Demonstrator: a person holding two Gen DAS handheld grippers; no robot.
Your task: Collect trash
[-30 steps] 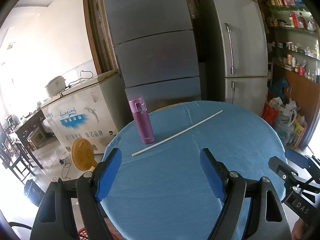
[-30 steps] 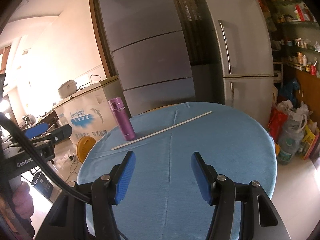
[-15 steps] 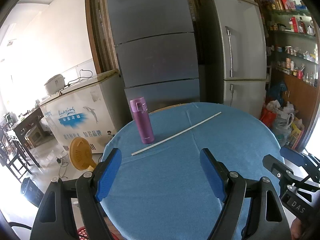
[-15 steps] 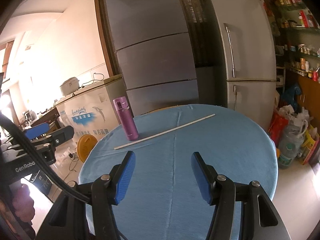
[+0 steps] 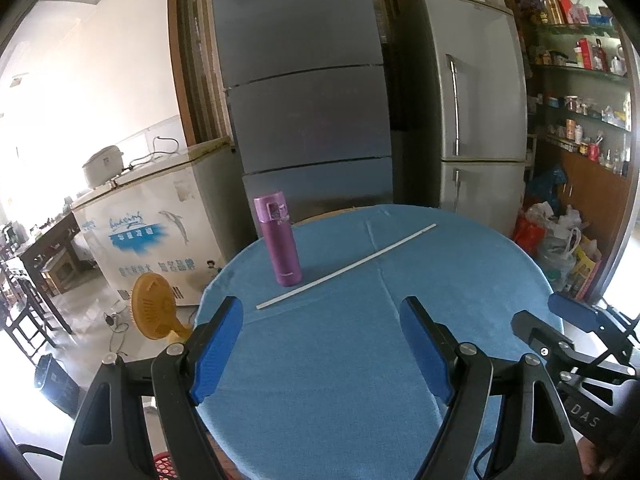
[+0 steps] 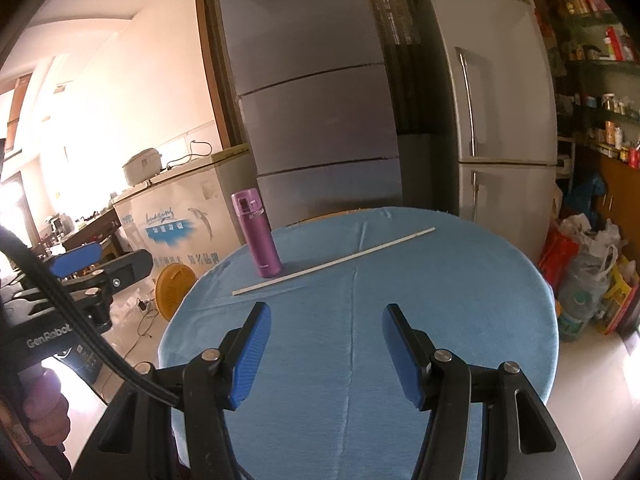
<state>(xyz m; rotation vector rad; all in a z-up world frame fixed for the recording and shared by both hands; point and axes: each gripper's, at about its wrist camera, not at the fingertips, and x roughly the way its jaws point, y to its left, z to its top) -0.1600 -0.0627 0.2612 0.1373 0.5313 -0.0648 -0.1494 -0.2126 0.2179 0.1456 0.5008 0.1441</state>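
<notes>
A long thin white stick (image 5: 347, 266) (image 6: 334, 261) lies slanted across the far half of a round table under a blue cloth (image 5: 360, 360) (image 6: 360, 340). A purple flask (image 5: 278, 240) (image 6: 257, 239) stands upright just behind the stick's left end. My left gripper (image 5: 322, 322) hovers open over the table's near edge, nothing between its blue pads. My right gripper (image 6: 326, 322) also stands open and empty, well short of the stick. Each gripper shows at the edge of the other's view.
Behind the table stand tall grey panels (image 5: 304, 112) and a silver fridge (image 5: 476, 112). A white chest freezer (image 5: 152, 232) and a yellow fan (image 5: 154, 312) sit at left. Filled bags (image 5: 560, 240) crowd the floor at right, below stocked shelves.
</notes>
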